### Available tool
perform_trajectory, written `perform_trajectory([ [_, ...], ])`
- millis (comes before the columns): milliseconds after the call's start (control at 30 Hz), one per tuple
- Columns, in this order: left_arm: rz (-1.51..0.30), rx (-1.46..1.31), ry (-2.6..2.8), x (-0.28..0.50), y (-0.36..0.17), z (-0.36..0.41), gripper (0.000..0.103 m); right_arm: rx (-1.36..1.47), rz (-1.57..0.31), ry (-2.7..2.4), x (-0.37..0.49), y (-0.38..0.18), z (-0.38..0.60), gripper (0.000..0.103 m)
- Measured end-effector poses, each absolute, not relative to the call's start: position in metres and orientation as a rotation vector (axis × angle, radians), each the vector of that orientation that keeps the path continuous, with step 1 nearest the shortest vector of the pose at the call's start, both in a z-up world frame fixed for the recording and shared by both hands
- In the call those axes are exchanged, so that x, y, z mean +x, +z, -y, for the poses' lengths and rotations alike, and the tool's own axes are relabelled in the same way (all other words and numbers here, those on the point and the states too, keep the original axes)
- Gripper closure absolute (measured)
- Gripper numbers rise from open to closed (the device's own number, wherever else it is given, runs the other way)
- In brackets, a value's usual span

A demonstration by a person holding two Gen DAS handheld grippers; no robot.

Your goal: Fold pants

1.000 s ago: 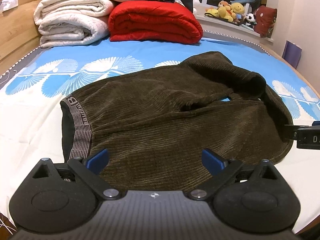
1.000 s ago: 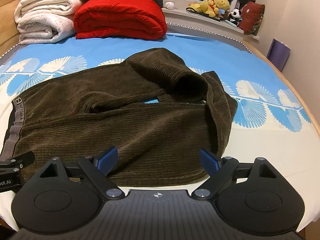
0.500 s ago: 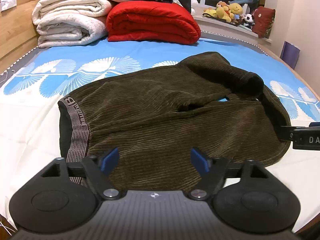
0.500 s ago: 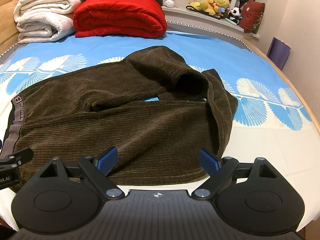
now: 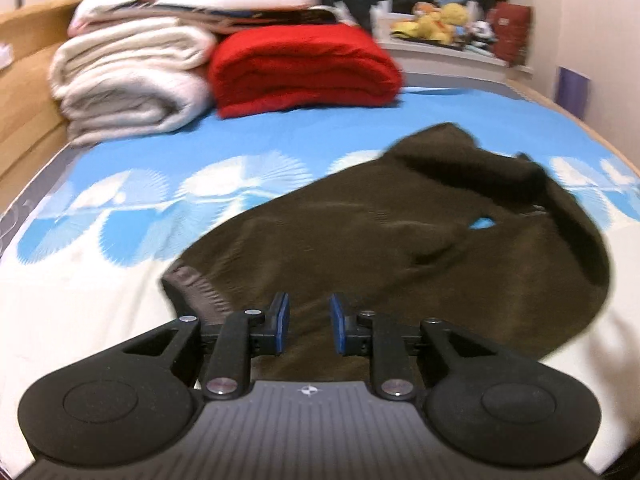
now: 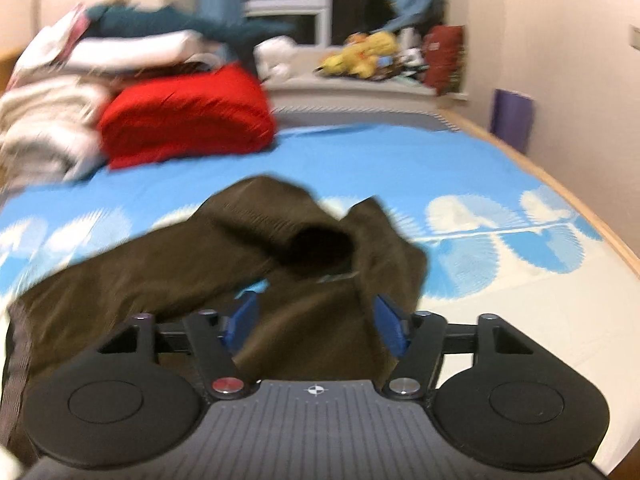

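Dark brown corduroy pants point(image 5: 400, 248) lie crumpled on the bed, with the grey waistband point(image 5: 192, 284) at the left and a leg opening point(image 6: 320, 248) folded back on top. My left gripper point(image 5: 308, 322) is over the near edge beside the waistband. Its jaws are closing to a narrow gap with fabric between the blue pads point(image 5: 282, 320). My right gripper point(image 6: 316, 320) is over the near edge by the leg end of the pants point(image 6: 312, 332). Its jaws are also closing, still wide apart, and cloth fills the space between them. Both views are blurred.
The bed sheet point(image 5: 260, 148) is blue and white. A folded red blanket point(image 5: 304, 68) and rolled white blankets point(image 5: 132, 80) are stacked at the far end. Plush toys point(image 6: 360, 56) line the window sill. A wooden bed rail point(image 6: 560, 184) runs along the right.
Both grippers have moved forward over the near edge of the pants and tilted up. Their jaws have narrowed, the left far more than the right. The other gripper is no longer seen in either view.
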State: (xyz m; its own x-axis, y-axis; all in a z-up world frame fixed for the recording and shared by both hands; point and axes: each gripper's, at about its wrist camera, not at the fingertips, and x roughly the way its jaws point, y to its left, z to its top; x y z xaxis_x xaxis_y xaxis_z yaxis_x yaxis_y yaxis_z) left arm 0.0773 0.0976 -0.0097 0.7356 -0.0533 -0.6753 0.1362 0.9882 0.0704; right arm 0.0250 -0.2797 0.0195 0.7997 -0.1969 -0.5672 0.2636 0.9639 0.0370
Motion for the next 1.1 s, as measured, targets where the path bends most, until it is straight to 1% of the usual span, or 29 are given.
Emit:
perform_trajectory([
  [33,-0.753,0.104,-0.071,0.081,-0.024,-0.110,0.078,0.141,-0.587,-0.278,0.029,0.020,0.294,0.050],
  [100,-0.967,0.107,0.036,0.099,-0.057,-0.129,0.079,0.194,-0.590,-0.338,0.041,0.018,0.324,0.052],
  [133,-1.024,0.054,0.080,0.106,-0.064,-0.141,0.079,0.219,-0.598,-0.361,0.048,0.015,0.336,0.052],
  [200,-1.050,-0.084,0.077,0.115,-0.065,-0.161,0.078,0.272,-0.639,-0.391,0.065,0.002,0.365,0.050],
  [233,-1.054,-0.121,0.078,0.120,-0.066,-0.167,0.075,0.289,-0.669,-0.387,0.076,-0.007,0.375,0.050],
  [300,-1.080,-0.114,0.098,0.126,-0.072,-0.168,0.072,0.311,-0.725,-0.391,0.095,-0.025,0.396,0.049],
  [333,-1.095,-0.104,0.102,0.129,-0.074,-0.167,0.066,0.316,-0.744,-0.400,0.105,-0.033,0.404,0.046],
  [367,-1.108,-0.101,0.101,0.132,-0.077,-0.166,0.057,0.313,-0.756,-0.400,0.113,-0.040,0.408,0.043],
  [400,-1.118,-0.102,0.093,0.136,-0.079,-0.166,0.052,0.301,-0.769,-0.390,0.121,-0.046,0.410,0.038],
  [433,-1.131,-0.100,0.081,0.138,-0.082,-0.167,0.043,0.277,-0.788,-0.365,0.129,-0.054,0.411,0.038],
  [467,-1.144,-0.096,0.075,0.141,-0.085,-0.166,0.037,0.255,-0.806,-0.339,0.138,-0.060,0.407,0.038],
  [700,-1.228,-0.084,0.061,0.159,-0.110,-0.169,0.036,0.061,-0.902,-0.183,0.185,-0.090,0.368,0.032],
  [767,-1.245,-0.055,0.047,0.160,-0.115,-0.167,0.035,-0.044,-0.954,-0.169,0.193,-0.102,0.357,0.033],
  [800,-1.247,-0.036,0.041,0.160,-0.117,-0.166,0.035,-0.086,-0.985,-0.167,0.196,-0.108,0.353,0.037],
  [833,-1.247,-0.017,0.035,0.160,-0.119,-0.164,0.036,-0.120,-1.011,-0.172,0.198,-0.113,0.351,0.050],
  [867,-1.240,-0.004,0.029,0.159,-0.120,-0.163,0.039,-0.145,-1.029,-0.183,0.198,-0.117,0.353,0.059],
  [900,-1.232,0.008,0.021,0.158,-0.120,-0.162,0.043,-0.157,-1.037,-0.193,0.196,-0.118,0.357,0.078],
  [933,-1.220,0.021,0.014,0.155,-0.120,-0.160,0.051,-0.145,-1.034,-0.209,0.194,-0.116,0.364,0.092],
  [967,-1.208,0.036,0.012,0.153,-0.119,-0.159,0.061,-0.121,-1.021,-0.238,0.190,-0.112,0.372,0.091],
  [1067,-1.165,0.069,0.020,0.147,-0.114,-0.153,0.076,-0.023,-0.952,-0.370,0.170,-0.091,0.410,0.095],
  [1100,-1.151,0.073,0.025,0.145,-0.113,-0.152,0.078,0.027,-0.939,-0.391,0.160,-0.086,0.423,0.095],
])
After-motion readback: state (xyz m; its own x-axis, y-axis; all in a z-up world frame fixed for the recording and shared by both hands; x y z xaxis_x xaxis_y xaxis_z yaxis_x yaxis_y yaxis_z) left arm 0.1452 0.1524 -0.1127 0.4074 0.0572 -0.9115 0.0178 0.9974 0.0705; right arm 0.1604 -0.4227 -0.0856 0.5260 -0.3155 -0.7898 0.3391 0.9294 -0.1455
